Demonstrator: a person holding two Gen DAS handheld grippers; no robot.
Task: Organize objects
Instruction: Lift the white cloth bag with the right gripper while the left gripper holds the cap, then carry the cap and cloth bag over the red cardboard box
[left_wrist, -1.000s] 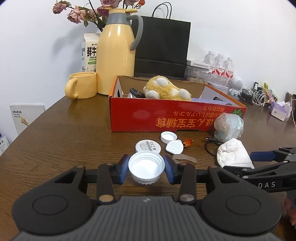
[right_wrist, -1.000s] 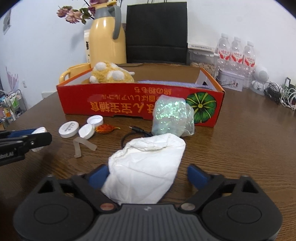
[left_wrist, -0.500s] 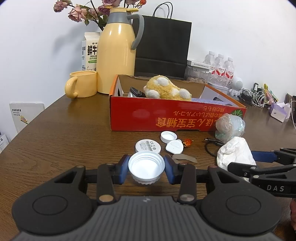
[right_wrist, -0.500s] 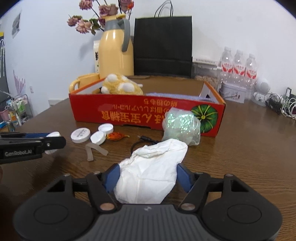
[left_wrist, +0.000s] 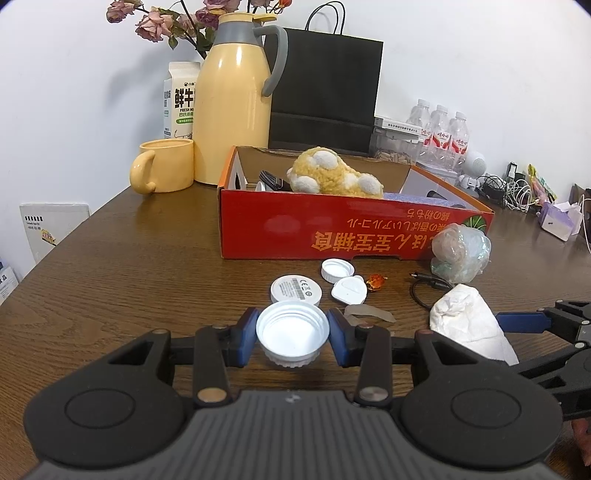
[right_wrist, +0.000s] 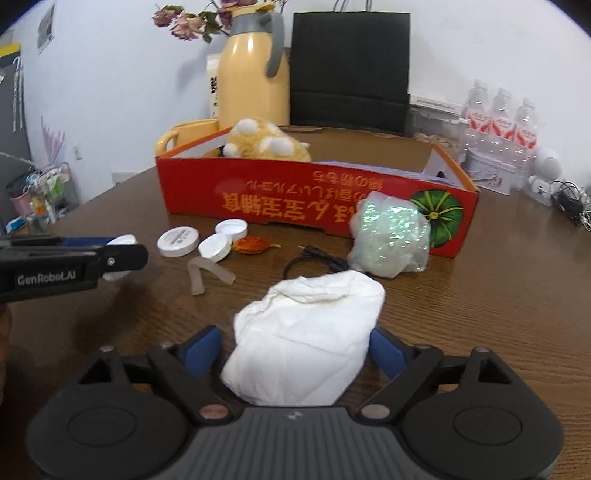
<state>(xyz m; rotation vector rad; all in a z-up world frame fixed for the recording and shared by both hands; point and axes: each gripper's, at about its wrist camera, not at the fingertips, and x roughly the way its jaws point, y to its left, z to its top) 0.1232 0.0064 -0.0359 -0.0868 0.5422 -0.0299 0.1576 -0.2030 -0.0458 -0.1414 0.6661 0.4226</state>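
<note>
My left gripper (left_wrist: 292, 335) is shut on a white bottle cap (left_wrist: 291, 332) and holds it just above the table. My right gripper (right_wrist: 295, 350) is shut on a crumpled white tissue (right_wrist: 306, 332), lifted off the table; the tissue also shows in the left wrist view (left_wrist: 469, 321). The red cardboard box (left_wrist: 332, 229) stands behind, with a yellow plush toy (left_wrist: 332, 177) inside. Between the box and the grippers lie a round white disc (left_wrist: 295, 290), two small white caps (left_wrist: 337, 269), an orange candy (left_wrist: 376, 281), a black cable (left_wrist: 424, 288) and a crumpled plastic wrap (left_wrist: 461, 251).
A yellow thermos (left_wrist: 232, 99), yellow mug (left_wrist: 166, 166), milk carton (left_wrist: 183, 99) and black paper bag (left_wrist: 325, 92) stand behind the box on the left. Water bottles (left_wrist: 443, 136), cables and a tissue pack (left_wrist: 557, 221) are at the back right. A translucent strip (right_wrist: 207, 275) lies on the table.
My right gripper has closed on the white tissue and lifted it off the table. My left gripper has kept hold of the white cap with little movement.
</note>
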